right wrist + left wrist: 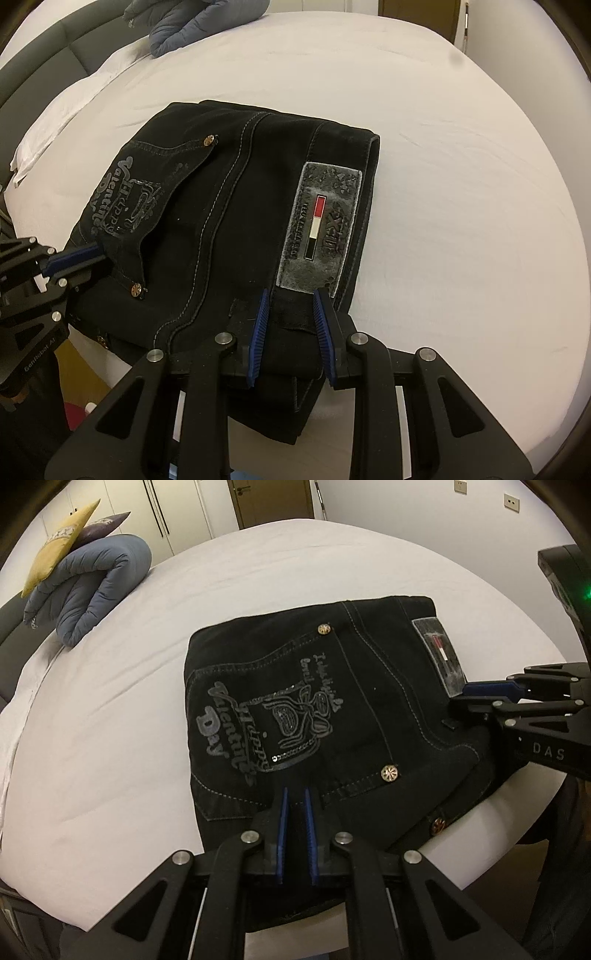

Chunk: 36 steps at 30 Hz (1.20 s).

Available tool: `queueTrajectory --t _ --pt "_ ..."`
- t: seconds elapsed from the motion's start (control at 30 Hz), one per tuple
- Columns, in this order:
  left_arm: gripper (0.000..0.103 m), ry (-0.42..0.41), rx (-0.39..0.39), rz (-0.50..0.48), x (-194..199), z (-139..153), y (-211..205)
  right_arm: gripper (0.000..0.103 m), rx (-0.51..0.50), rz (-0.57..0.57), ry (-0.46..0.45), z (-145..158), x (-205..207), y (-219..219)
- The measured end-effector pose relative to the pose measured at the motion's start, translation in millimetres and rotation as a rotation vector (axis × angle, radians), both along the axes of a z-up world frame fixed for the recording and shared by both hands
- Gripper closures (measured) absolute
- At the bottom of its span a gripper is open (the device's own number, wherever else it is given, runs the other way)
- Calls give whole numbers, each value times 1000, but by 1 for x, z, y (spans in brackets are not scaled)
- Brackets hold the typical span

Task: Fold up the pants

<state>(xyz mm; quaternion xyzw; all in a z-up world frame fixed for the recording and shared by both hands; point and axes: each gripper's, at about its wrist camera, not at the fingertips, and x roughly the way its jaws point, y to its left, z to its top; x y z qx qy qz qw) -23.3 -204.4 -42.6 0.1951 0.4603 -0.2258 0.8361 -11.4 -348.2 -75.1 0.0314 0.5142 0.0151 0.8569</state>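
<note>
Black pants lie folded in a thick stack on the white bed, back pocket with grey embroidery up, near the bed's front edge. They also show in the right wrist view, with a grey waistband patch. My left gripper is shut on the pants' near edge by the pocket. My right gripper is closed around the thick waistband edge just below the patch; it also shows in the left wrist view.
A rolled blue-grey duvet with a yellow and a purple cushion sits at the bed's far left. A dark headboard lies beyond. Cupboards and a door stand behind the bed.
</note>
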Motion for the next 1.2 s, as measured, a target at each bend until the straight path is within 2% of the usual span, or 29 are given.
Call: queueTrajectory --t 0.17,0.2,0.23,0.27,0.3,0.33,0.37,0.43,0.53,0.6,0.63,0.7,0.77,0.87,0.93,0.97,1.07,1.2 --pt "93 33 -54 -13 14 10 10 76 17 -17 -49 6 -8 -2" --pt "86 54 -94 -11 16 21 18 73 62 -28 -54 11 -10 -7" --pt "65 48 -121 1 17 31 25 71 138 -43 -66 17 -13 -15" --pt "51 26 -145 19 19 40 32 56 238 -66 -92 25 -18 -28" --pt "22 -19 -173 49 22 53 42 37 310 -98 -119 31 -22 -40" --pt "5 -59 -210 76 29 64 52 31 347 -127 -141 35 -25 -50" --pt "3 -69 -233 88 33 68 57 28 385 -155 -165 38 -26 -63" --pt "4 -8 -276 111 60 66 66 28 451 -173 -159 36 -21 -82" --pt "10 144 -344 129 100 44 74 29 574 -197 -65 17 -2 -105" --pt "12 267 -368 135 118 24 73 32 644 -220 -11 0 10 -115" --pt "13 302 -369 136 121 17 73 33 678 -230 18 -7 18 -119" --pt "14 355 -366 136 126 3 70 44 746 -222 65 -23 30 -120" --pt "14 422 -372 137 132 -12 67 46 761 -226 79 -31 37 -120" --pt "16 420 -367 141 135 -16 64 55 793 -213 97 -36 47 -117" --pt "39 428 -351 120 136 -15 58 64 797 -209 112 -40 52 -117" --pt "47 443 -359 103 136 -14 54 69 794 -209 119 -41 55 -117" --pt "56 452 -330 93 139 -12 45 76 749 -195 120 -38 59 -107" --pt "78 456 -353 115 141 -2 45 85 671 -175 86 -21 56 -97"
